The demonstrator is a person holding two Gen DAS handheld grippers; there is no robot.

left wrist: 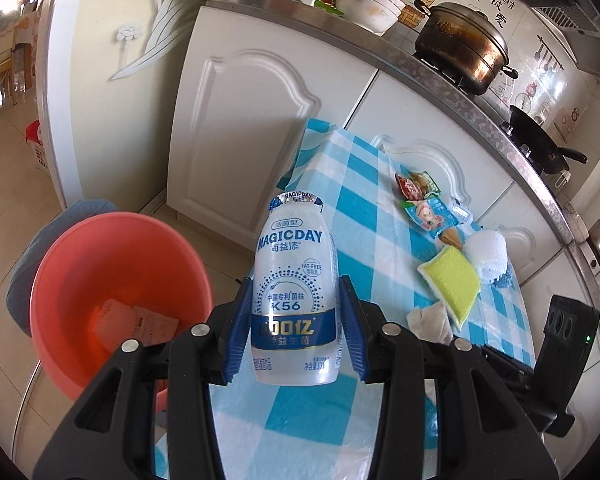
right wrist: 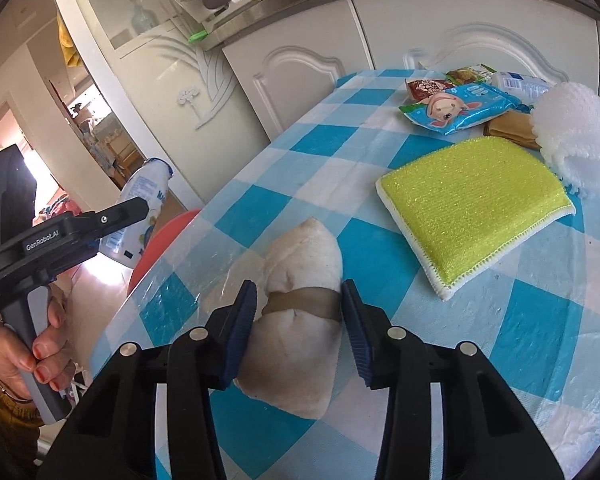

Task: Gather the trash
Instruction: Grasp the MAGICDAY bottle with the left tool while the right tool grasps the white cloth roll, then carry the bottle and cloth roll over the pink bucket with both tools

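Left tongs (left wrist: 296, 332) pinched yoghurt-drink bottle (left wrist: 294, 280), held upright off table edge. Pink basin (left wrist: 112, 280) low at 9 o'clock from bottle, paper scraps already inside.

Right tongs (right wrist: 298, 328) straddled crumpled white wad (right wrist: 300, 320) on checked table (right wrist: 380, 208); pads hard against wad's sides at its brown band, apparently gripping. Yellow sponge (right wrist: 472, 208) at 2 o'clock from wad. Farther, at 1 o'clock: snack wrappers (right wrist: 460, 106), white scrubber (right wrist: 576, 136).

Judged step: bottle bound for basin, wad being taken. Next: swing bottle over basin, release; lift wad clear, follow.
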